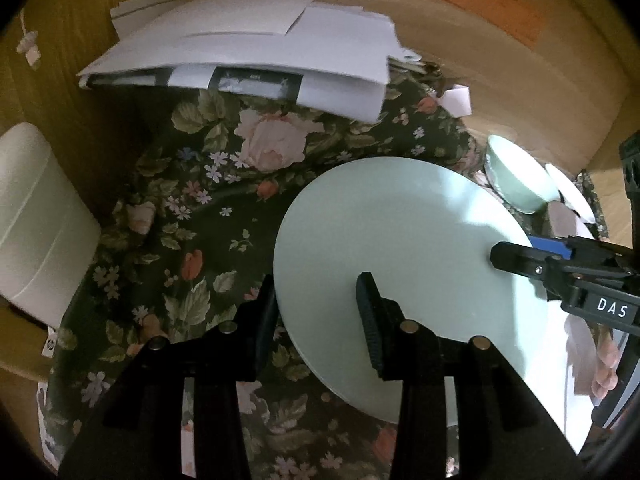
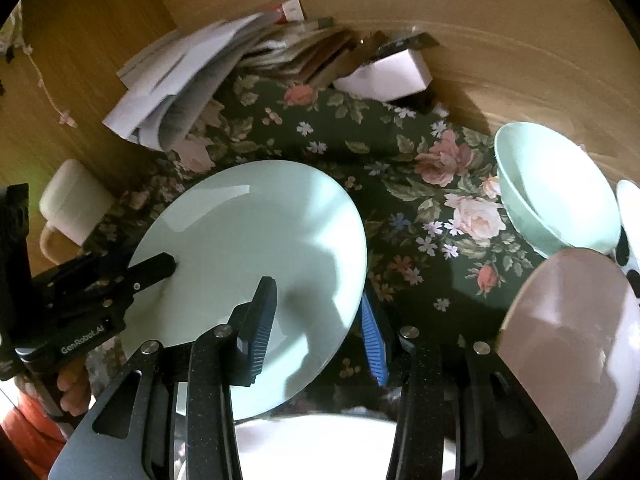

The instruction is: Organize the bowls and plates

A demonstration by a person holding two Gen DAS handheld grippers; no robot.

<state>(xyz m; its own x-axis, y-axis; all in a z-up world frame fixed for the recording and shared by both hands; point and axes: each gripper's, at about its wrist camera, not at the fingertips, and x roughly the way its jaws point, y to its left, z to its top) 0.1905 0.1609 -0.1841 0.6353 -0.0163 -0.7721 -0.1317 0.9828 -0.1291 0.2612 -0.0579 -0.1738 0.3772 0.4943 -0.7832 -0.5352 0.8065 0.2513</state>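
Observation:
A pale green plate (image 1: 400,232) (image 2: 248,232) is held tilted above the floral cloth (image 1: 180,200) by both grippers. My left gripper (image 1: 316,320) is shut on its near-left rim, one finger on top and one under the edge. My right gripper (image 2: 316,328) is shut on its right rim, with the blue pad beneath. Each gripper shows in the other's view: the right gripper (image 1: 516,256) and the left gripper (image 2: 160,268). A green bowl (image 2: 560,192) (image 1: 520,184) sits at the right, with a pink plate (image 2: 568,340) before it and a white plate (image 2: 312,440) below the held one.
A stack of papers (image 1: 248,52) (image 2: 180,80) lies at the back of the cloth, with a white box (image 2: 392,72) beside it. A white container (image 1: 36,216) (image 2: 76,204) stands at the left. Another white dish (image 2: 630,208) sits at the far right. Wooden walls enclose the back.

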